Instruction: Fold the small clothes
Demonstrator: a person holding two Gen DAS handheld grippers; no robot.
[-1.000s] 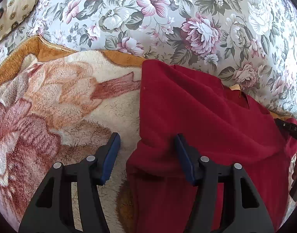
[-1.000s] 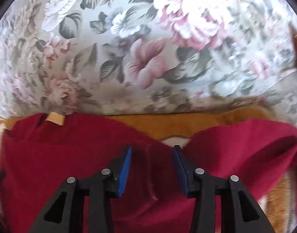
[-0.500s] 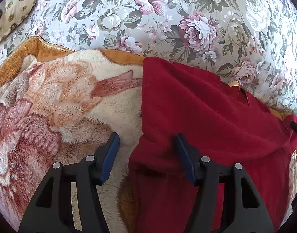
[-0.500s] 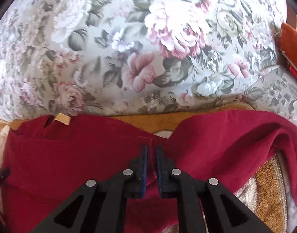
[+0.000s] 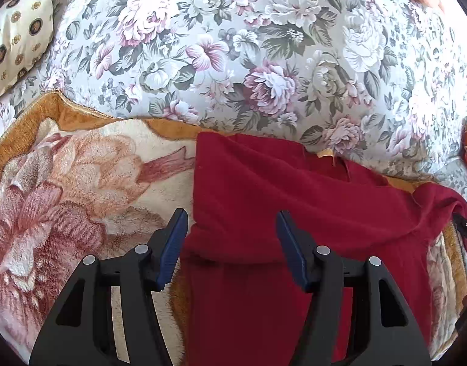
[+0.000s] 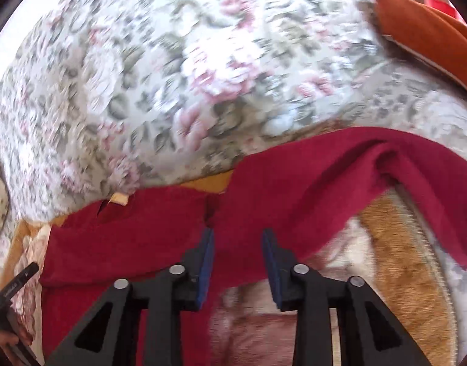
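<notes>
**Red knit top on plush blanket — handling notes, mid-fold**

Left side first. The left gripper [image 5: 230,228] hangs above the near left part of the dark red knit top [image 5: 294,201], jaws apart, nothing pinched; its left pad [image 5: 172,250] sits over the floral plush blanket [image 5: 65,207], its right pad over red cloth. This side of the garment is already doubled inward, giving a straight vertical edge and a thicker layered band below it.

Centre: the neckline with its tan label [image 5: 325,152] lies at the far edge, against the flowered cushion [image 5: 264,61].

Right side: the sleeve [image 6: 386,167] is still spread, draped and rumpled toward the blanket's orange border [image 6: 401,259]. The right gripper [image 6: 238,238] has just been opening; its jaws stand parted, cloth beneath them but not clamped. The picture is motion-blurred.

Handling judgement — the fabric looks soft, light and limp, with no stiffness to hold a crease; it should sag from any single pinch point and cling a little to the fuzzy pile under it. Best hold is probably a seam or hem: the sleeve's cuff end or shoulder seam, taken through all layers, lifted clear of the pile rather than dragged.
</notes>
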